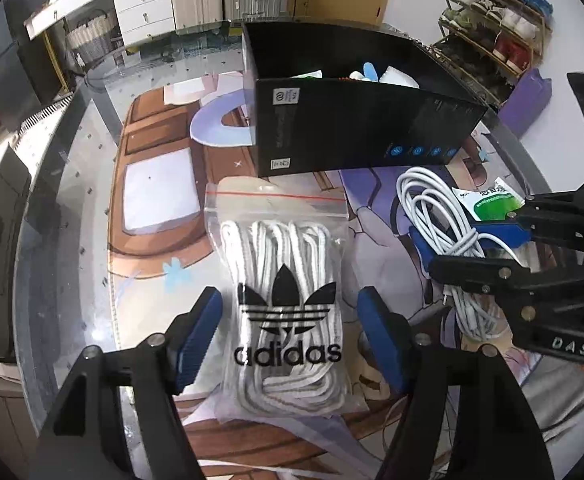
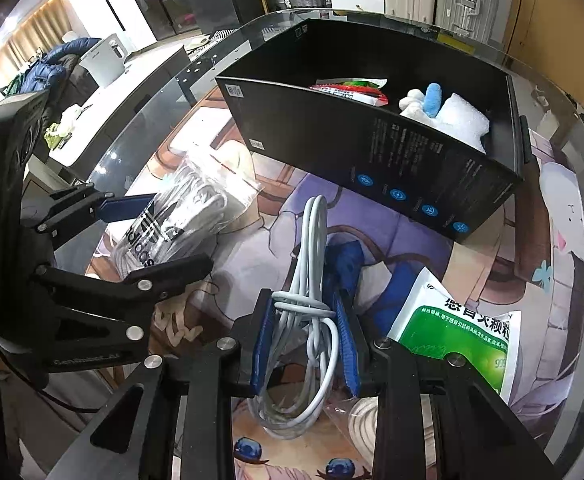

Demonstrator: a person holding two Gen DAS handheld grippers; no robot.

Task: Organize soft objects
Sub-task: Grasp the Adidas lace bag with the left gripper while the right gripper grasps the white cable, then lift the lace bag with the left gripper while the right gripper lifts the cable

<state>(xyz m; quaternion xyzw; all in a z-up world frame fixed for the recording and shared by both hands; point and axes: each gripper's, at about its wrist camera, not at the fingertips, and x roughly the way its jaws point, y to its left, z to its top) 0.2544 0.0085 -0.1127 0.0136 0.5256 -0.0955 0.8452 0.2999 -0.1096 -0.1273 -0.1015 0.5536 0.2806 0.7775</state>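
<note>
A clear zip bag of white laces (image 1: 287, 280) with a black adidas logo lies on the glass table. My left gripper (image 1: 289, 308) straddles it, open, and its blue pads stand clear of the bag's sides. In the right wrist view the same bag (image 2: 187, 204) lies between the left gripper's fingers (image 2: 163, 236). My right gripper (image 2: 304, 312) is shut on a coiled white cable (image 2: 312, 240), pinching the bundle at its knot. From the left wrist view the cable (image 1: 428, 200) loops out of the right gripper (image 1: 456, 240). Behind them stands an open black box (image 1: 352, 128) (image 2: 332, 140).
The box holds a white and blue plush (image 2: 424, 102), white foam (image 2: 464, 120) and a red and green packet (image 2: 352, 90). A green and white sachet (image 2: 460, 332) lies right of the cable. A beige cord coil (image 2: 364, 420) sits near my right gripper. A shoe rack (image 1: 492, 12) stands beyond the table.
</note>
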